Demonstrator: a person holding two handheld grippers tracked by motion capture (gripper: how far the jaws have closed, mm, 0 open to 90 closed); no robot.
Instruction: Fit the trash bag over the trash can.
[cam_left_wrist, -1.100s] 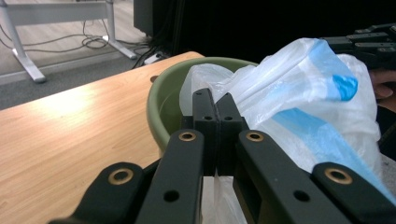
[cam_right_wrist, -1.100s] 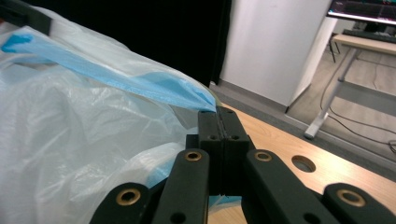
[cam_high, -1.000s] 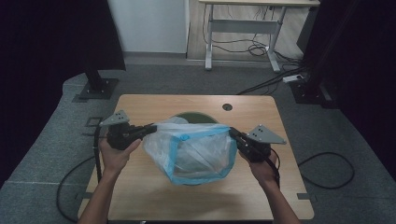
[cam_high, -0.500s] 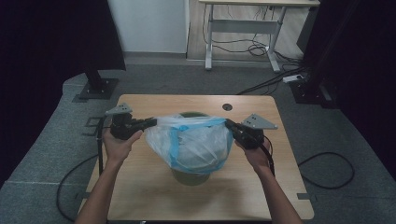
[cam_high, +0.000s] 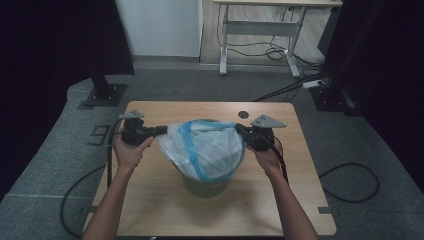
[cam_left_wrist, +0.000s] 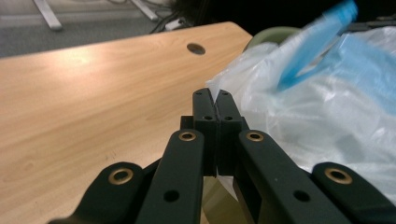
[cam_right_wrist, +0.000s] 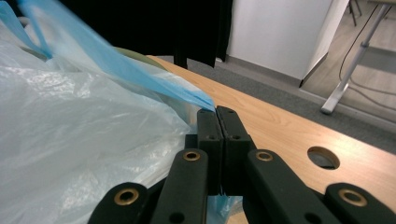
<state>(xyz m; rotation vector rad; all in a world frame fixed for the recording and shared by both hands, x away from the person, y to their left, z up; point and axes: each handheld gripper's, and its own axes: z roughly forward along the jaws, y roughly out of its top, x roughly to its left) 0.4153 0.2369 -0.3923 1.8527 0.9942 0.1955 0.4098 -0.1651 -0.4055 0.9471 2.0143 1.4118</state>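
Observation:
A translucent white plastic bag (cam_high: 207, 150) with a blue drawstring band hangs stretched between both grippers over a green bin (cam_high: 206, 184) in the middle of the table. My left gripper (cam_high: 162, 131) is shut on the bag's left rim, and my right gripper (cam_high: 239, 128) is shut on its right rim. In the left gripper view the jaws (cam_left_wrist: 214, 95) pinch the thin film of the bag (cam_left_wrist: 317, 112), with the bin's rim (cam_left_wrist: 268, 33) behind. The right gripper view has the jaws (cam_right_wrist: 216, 111) clamped on the bag (cam_right_wrist: 79, 135) at its blue band. The bag's lower part sits inside the bin.
The wooden table (cam_high: 150, 195) has a round cable hole (cam_high: 243, 114) near its far edge. Cables trail from both grippers off the table's sides. A white desk frame (cam_high: 260, 45) and dark stands are on the grey floor beyond.
Both hands have carried the stretched bag away from me and lower, from the near half of the table to over the green bin, with its bottom now inside.

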